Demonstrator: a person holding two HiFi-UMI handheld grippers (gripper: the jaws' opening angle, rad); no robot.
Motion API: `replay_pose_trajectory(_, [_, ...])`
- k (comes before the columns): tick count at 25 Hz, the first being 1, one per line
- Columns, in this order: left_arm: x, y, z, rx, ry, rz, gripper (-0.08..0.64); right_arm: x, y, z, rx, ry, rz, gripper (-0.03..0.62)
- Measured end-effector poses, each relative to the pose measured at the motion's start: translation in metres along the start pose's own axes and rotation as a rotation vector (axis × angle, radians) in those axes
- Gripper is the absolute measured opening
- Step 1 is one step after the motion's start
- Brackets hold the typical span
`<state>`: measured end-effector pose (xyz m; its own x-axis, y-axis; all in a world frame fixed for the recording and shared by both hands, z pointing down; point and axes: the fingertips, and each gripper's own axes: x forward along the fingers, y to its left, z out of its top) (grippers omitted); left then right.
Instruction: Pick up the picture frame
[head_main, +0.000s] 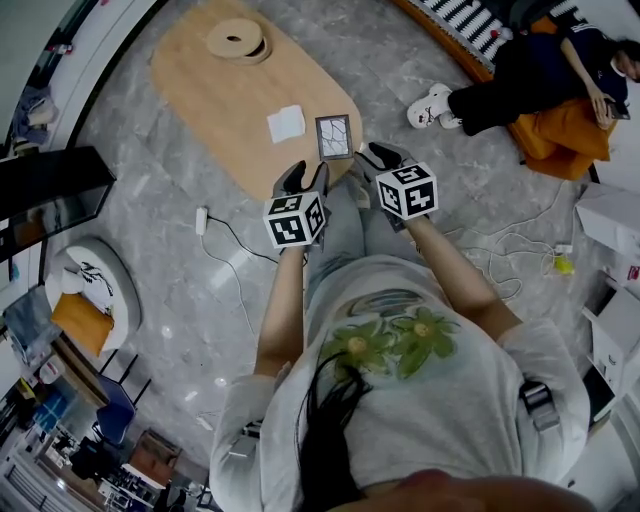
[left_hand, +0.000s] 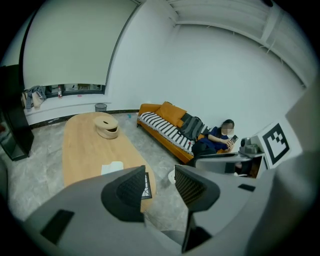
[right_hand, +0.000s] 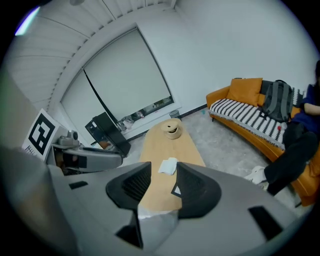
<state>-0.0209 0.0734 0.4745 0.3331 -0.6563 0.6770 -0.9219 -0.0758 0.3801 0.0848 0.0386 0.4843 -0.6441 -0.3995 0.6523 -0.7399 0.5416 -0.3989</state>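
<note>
The picture frame (head_main: 334, 137), small and dark-edged with a cracked-pattern picture, lies flat near the near edge of the oval wooden table (head_main: 200, 90). My left gripper (head_main: 303, 178) hovers just short of the table edge, below and left of the frame, jaws open and empty. My right gripper (head_main: 378, 155) hangs to the right of the frame, also open with nothing between its fingers. In the left gripper view (left_hand: 160, 182) the frame (left_hand: 147, 185) peeks out beside the left jaw. In the right gripper view (right_hand: 164, 182) only a corner of the frame (right_hand: 176, 190) shows.
A white folded cloth (head_main: 286, 123) lies left of the frame. A round wooden holder (head_main: 237, 41) stands at the table's far end. A person sits on the orange sofa (head_main: 560, 130) at the right. A cable (head_main: 235, 270) runs over the grey floor.
</note>
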Motion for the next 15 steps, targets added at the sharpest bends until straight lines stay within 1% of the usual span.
replay_pose_trajectory(5, [0.017,0.007,-0.005,-0.007,0.025,0.007,0.180,0.013,-0.012,-0.004,0.018,0.022,-0.002,0.144])
replay_pose_trajectory(11, [0.041,0.022,-0.011,-0.008,0.064,0.010,0.181,0.038,-0.025,-0.017,0.041,0.078,0.001,0.144])
replay_pose_trajectory(15, [0.059,0.031,-0.013,-0.026,0.071,-0.008,0.181,0.056,-0.034,-0.025,0.056,0.112,-0.002,0.144])
